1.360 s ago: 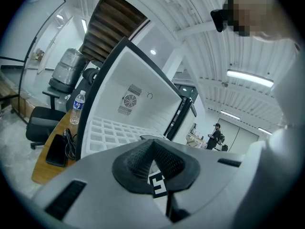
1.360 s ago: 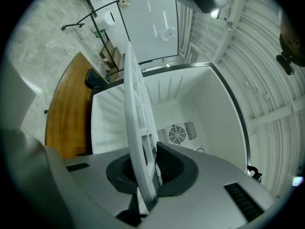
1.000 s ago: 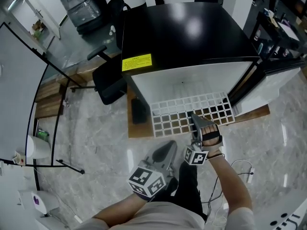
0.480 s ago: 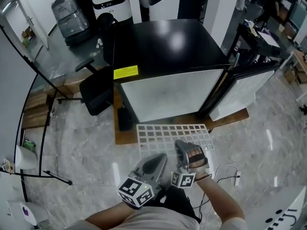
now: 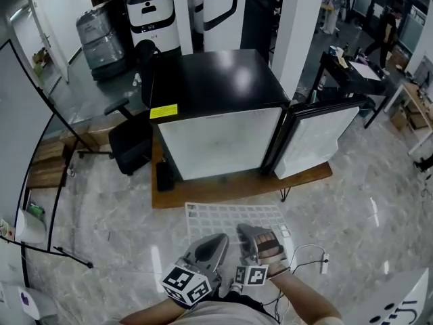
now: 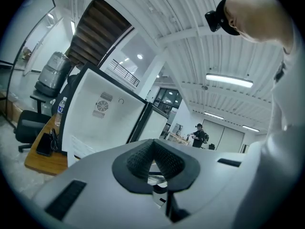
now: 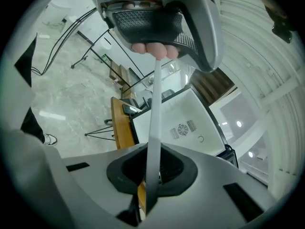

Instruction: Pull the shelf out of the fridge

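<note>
The black fridge (image 5: 210,90) stands with its white inside bare and its door (image 5: 318,137) swung out to the right. The white grid shelf (image 5: 230,217) is outside it, held roughly level over the floor in front of the wooden platform (image 5: 203,188). My right gripper (image 5: 249,234) is shut on the shelf's near edge. In the right gripper view the shelf (image 7: 155,113) shows edge-on as a white strip pinched between the pads. My left gripper (image 5: 218,241) hangs just left of it by the shelf's near edge, shut, with nothing in it (image 6: 153,159).
A black office chair (image 5: 128,141) stands left of the fridge. White machines (image 5: 152,15) and a pillar (image 5: 298,26) rise behind it. A white cable (image 5: 314,252) lies on the marble floor at the right. A black-framed panel (image 5: 40,154) leans at the left.
The shelf has come fully out of the fridge in my right gripper and moved back toward the person. The fridge now sits farther off in the head view. The left gripper stayed alongside.
</note>
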Demonstrator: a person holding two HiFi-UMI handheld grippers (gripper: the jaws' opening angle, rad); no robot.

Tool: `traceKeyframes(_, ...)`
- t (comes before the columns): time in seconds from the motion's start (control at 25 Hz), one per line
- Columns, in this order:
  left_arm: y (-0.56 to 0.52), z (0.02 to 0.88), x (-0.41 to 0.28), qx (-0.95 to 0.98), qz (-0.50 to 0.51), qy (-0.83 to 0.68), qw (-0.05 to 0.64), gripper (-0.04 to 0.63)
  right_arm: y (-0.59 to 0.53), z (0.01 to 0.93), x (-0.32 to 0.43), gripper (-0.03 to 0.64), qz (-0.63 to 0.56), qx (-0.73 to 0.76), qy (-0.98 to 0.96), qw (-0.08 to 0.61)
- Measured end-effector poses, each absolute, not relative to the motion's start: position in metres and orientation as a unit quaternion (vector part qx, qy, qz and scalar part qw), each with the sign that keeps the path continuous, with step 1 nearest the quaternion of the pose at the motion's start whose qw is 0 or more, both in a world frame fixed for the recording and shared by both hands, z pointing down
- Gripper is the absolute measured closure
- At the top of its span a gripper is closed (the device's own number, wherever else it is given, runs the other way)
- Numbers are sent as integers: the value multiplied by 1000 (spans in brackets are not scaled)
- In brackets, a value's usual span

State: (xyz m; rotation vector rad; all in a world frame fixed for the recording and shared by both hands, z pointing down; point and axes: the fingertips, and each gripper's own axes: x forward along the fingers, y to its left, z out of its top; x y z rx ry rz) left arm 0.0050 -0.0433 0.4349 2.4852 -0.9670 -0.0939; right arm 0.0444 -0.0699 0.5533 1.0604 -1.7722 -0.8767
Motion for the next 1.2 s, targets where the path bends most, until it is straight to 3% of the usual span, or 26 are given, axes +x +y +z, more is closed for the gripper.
traceKeyframes(0.6,44,407,63,913,-32,-350,208,589,20,547,116,574,-257,459,-737,425)
traceKeyframes(1.2,50,397,36,920,-42,-333,201,589,29,511,113,574,-227,494,-721,429)
